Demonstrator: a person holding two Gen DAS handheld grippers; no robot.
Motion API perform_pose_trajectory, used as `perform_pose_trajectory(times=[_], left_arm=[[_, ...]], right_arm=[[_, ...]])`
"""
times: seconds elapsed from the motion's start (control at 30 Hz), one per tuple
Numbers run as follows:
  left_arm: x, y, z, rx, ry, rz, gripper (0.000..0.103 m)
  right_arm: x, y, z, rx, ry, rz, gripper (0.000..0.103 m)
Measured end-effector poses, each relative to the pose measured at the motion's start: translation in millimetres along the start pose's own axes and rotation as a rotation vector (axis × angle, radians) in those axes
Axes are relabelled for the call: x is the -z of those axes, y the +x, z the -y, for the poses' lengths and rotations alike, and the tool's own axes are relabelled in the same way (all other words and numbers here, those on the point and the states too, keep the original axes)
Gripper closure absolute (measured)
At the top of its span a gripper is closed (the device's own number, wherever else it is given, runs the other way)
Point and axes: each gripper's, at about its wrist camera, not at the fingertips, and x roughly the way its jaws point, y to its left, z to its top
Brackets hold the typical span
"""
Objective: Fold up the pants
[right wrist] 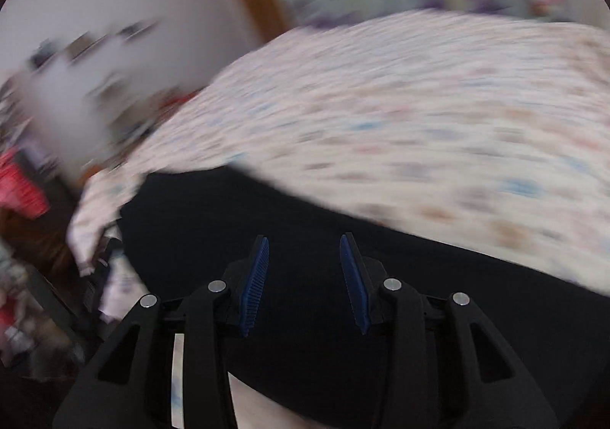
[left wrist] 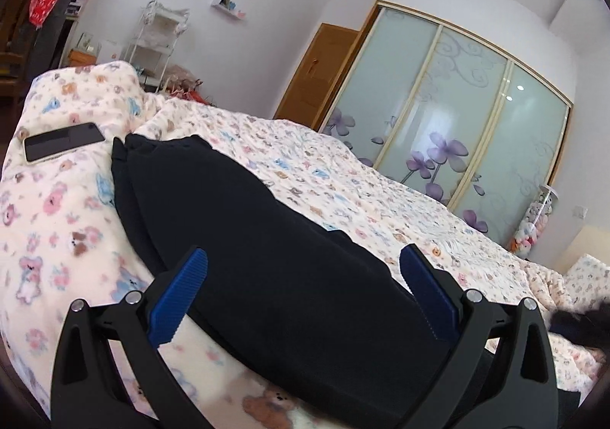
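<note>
Black pants (left wrist: 248,223) lie folded lengthwise on the bed (left wrist: 343,181). Left tool (left wrist: 301,265) wide, right tool (right wrist: 304,249) parted, both empty. Next: regrasp for the cross fold.

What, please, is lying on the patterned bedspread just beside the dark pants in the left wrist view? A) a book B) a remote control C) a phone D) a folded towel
C: a flat dark-screened phone rests on the bedspread just left of the pants.
</note>
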Motion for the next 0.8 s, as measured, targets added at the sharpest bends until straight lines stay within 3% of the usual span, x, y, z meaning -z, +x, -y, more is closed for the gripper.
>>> perform_pose_trajectory(times=[0.07,0.2,0.43,0.47,0.53,0.7,0.8], left_arm=[[1,2,4,0.014,0.015,-0.008,0.002],[3,9,8,0.047,0.003,-0.071,0.002],[4,22,-5,0.104,-0.107,-0.176,0.002],[5,25,-7,0.108,-0.123,-0.197,0.002],[7,30,-13,0.104,-0.162,-0.236,0.002],[6,31,-27,0.092,-0.258,-0.246,0.002],[6,28,-27,0.079,-0.246,-0.221,0.002]], right_arm=[[-22,49,-20,-0.055,-0.032,-0.066,0.062],[-57,136,-50,-0.085,-0.101,-0.168,0.062],[-73,217,-64,-0.075,-0.096,-0.277,0.062],[-70,223,-67,-0.080,-0.094,-0.300,0.069],[-62,236,-78,-0.015,-0.172,-0.335,0.100],[-78,228,-88,0.080,-0.175,-0.194,0.101],[-76,237,-85,0.136,-0.206,-0.179,0.101]])
